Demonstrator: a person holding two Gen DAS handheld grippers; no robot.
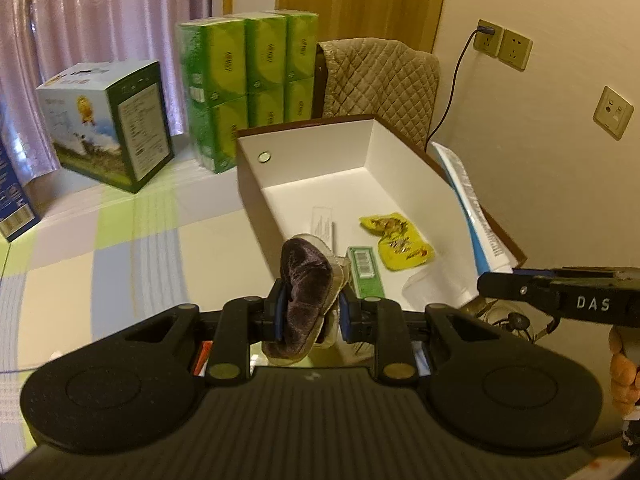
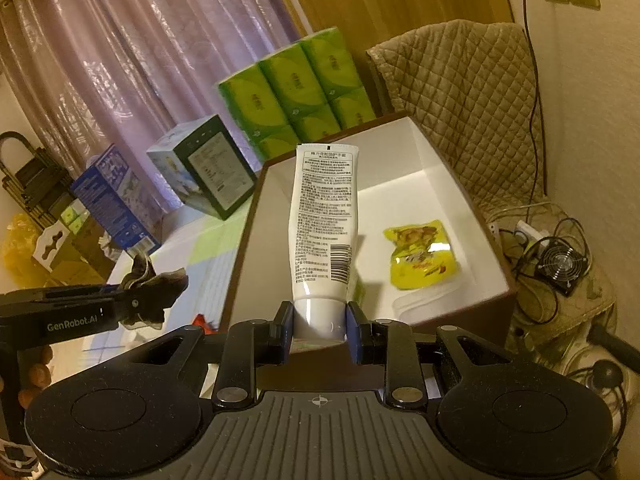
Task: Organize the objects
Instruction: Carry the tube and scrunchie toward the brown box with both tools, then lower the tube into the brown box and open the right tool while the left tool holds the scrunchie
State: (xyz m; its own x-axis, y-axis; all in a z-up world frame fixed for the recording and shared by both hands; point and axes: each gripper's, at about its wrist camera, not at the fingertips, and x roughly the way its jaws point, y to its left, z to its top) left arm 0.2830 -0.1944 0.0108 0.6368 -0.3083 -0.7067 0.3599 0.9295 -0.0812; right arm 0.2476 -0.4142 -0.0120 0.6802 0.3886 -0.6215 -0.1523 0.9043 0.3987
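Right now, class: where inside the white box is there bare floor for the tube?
The far half of the white box is bare, between the back wall and the yellow packet. The near end is crowded: packet, green box, clear sleeve.

both wrist views toward box [image 1: 412, 168]

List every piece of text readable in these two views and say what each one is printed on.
"DAS": side of the right tool, seen from the left wrist.
"GenRobot.AI": side of the left tool, seen from the right wrist.
White tube: dense print and a barcode, too small to read.
Yellow packet, green tissue packs, cartons: print too blurred.
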